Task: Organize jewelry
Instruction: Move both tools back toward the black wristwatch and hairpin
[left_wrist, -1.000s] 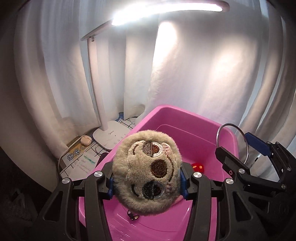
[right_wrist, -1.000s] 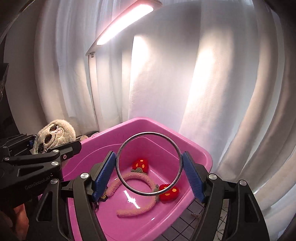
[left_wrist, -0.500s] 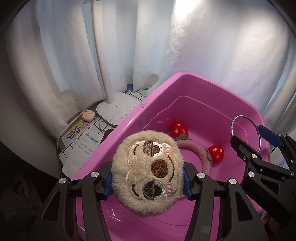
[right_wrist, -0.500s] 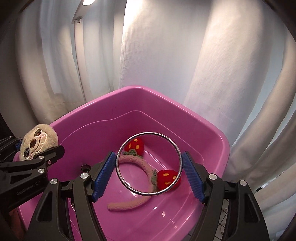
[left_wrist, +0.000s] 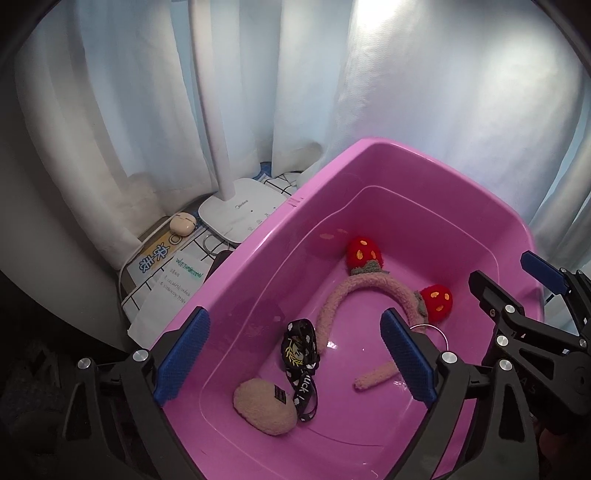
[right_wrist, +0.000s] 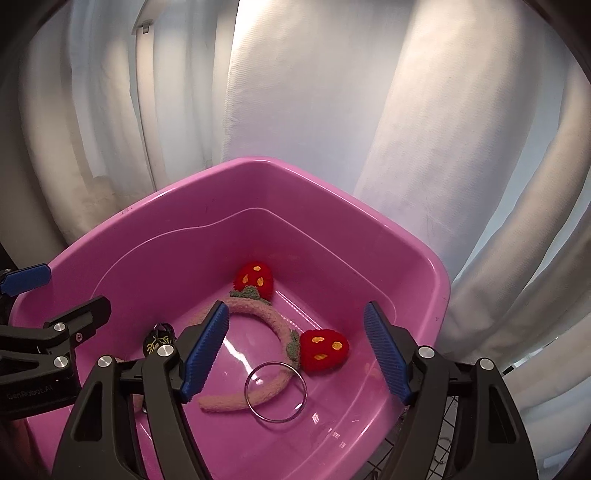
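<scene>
A pink plastic bin (left_wrist: 406, 147) (right_wrist: 258, 160) holds a pink headband (left_wrist: 369, 286) (right_wrist: 258, 314) with two red strawberries. A tan plush charm (left_wrist: 264, 410) lies face down on the bin floor, its black strap (left_wrist: 301, 354) beside it. My left gripper (left_wrist: 293, 356) (right_wrist: 66, 291) hangs above it; its jaws are opening, with nothing between them. The metal ring (right_wrist: 306, 391) (left_wrist: 441, 332) lies flat on the bin floor over the headband's end. My right gripper (right_wrist: 295, 352) (left_wrist: 511, 275) stands open above the ring, apart from it.
White curtains (right_wrist: 314, 110) close in behind the bin. Left of the bin stand a white lamp base (left_wrist: 240, 210), a small beige case (left_wrist: 183, 223) and printed papers (left_wrist: 166, 269). A grid-patterned surface (right_wrist: 443, 443) shows at the bin's right.
The plush left my left gripper and dropped into the bin as the jaws spread. The ring fell from my right gripper onto the bin floor. Both grippers dipped toward the bin.
</scene>
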